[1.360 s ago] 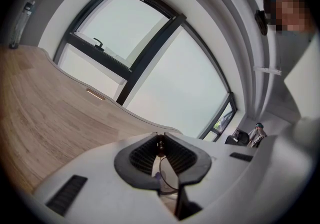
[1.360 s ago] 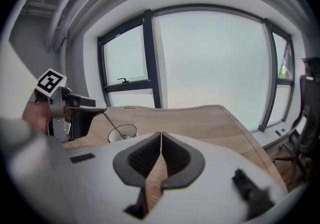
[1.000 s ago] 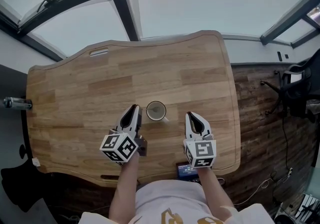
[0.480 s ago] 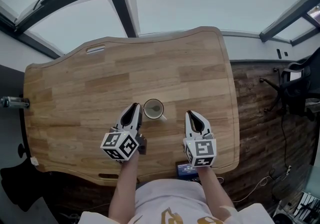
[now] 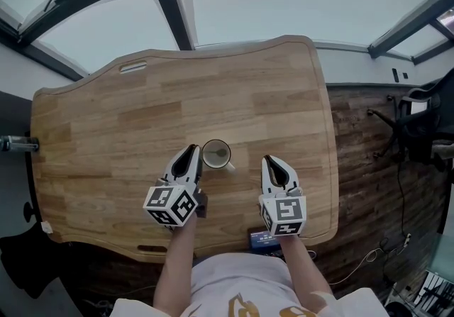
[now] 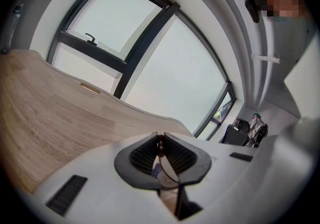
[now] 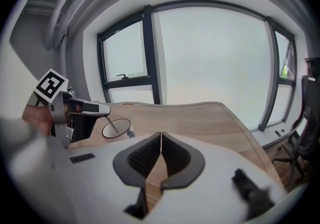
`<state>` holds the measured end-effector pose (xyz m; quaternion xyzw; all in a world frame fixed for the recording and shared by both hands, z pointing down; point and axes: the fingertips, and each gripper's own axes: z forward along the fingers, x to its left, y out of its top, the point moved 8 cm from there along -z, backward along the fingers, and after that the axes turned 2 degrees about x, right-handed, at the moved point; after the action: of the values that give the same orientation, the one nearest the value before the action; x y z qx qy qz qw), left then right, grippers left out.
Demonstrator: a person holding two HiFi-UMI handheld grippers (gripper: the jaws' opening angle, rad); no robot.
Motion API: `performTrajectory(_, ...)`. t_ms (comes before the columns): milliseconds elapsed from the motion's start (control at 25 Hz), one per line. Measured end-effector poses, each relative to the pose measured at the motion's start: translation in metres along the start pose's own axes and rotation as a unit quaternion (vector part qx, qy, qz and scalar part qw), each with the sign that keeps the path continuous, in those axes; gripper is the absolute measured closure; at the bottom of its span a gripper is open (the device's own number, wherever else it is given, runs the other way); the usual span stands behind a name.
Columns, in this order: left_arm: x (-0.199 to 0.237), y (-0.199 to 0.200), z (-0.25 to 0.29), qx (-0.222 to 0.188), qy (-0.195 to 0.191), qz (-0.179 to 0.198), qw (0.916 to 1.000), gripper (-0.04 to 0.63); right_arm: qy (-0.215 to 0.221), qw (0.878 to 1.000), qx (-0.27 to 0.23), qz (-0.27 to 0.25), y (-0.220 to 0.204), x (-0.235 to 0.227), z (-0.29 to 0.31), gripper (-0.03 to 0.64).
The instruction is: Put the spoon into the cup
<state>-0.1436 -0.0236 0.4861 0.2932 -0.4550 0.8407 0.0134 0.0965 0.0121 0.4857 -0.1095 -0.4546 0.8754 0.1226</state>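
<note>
Item: left gripper (image 5: 189, 154), jaws drawn nearly together and clamped on the thin handle of the spoon (image 7: 113, 126). The spoon was seen slanting down from that gripper's tip, its lower end inside the rim of the cup (image 5: 216, 154). The cup was set upright on the wooden table (image 5: 248, 96), just beyond and to the right of the left gripper's tip, and ahead and to the left of the right gripper (image 5: 274, 165). Right gripper: jaws pressed together, nothing held between them, kept apart from the cup. Compared with one second before: both grippers were found in much the same stance, with the grip on the spoon unchanged. The cup was shown a shade closer to the left gripper's tip, and the table edge was shifted slightly within the head view.
</note>
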Motion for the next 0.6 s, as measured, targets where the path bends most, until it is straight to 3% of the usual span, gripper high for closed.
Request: performTrajectory(600,-0.0041,-0.0025,0.006,0.008,0.012,0.034,0.9993,0.545,0.001,1.0,0.003,-0.007,0.0013,-0.0028,0.0009,0.584)
